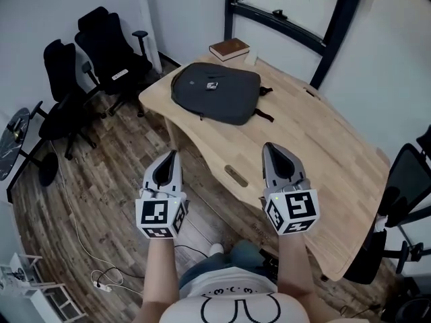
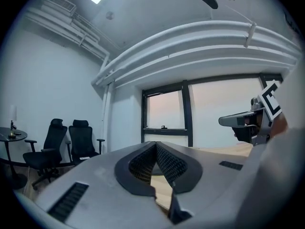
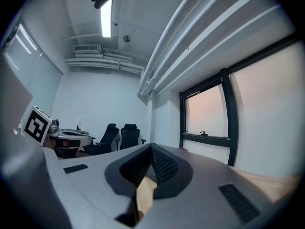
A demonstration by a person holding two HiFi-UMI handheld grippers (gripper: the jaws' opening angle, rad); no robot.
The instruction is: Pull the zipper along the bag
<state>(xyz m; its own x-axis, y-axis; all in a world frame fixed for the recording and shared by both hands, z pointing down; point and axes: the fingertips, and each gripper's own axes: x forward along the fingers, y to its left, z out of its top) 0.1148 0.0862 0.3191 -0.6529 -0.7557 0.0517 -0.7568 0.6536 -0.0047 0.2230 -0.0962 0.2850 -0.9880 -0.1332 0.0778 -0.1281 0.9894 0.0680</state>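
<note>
Dark grey fabric marks our target: the bag (image 1: 215, 93) lies flat at the far end of the pale wooden surface (image 1: 323, 153), with a brown book (image 1: 229, 48) just beyond it by the window frame. Two black office chairs (image 1: 101, 52) stand on the plank floor off to the left.

We hold both tools level and well short of the bag. In the head view the left tool (image 1: 170, 161) shows against the floor beside the surface's edge, and the right tool (image 1: 271, 153) shows against the near part of the wood. Each gripper view shows its ribbed pads pressed together with nothing between them, so both tools are closed and empty.

We judge this to be the approach: no contact with the bag yet and no work on the zipper begun. From here the zipper is too small for us to pick out the pull or tell which end it sits at.

Next we would need to:
- carry both tools forward over the surface to the bag;
- find the pull, open one tool and pinch the tab;
- brace the fabric near the track with the other tool, since a soft, unweighted bag will likely slide or bunch when we tug.
</note>
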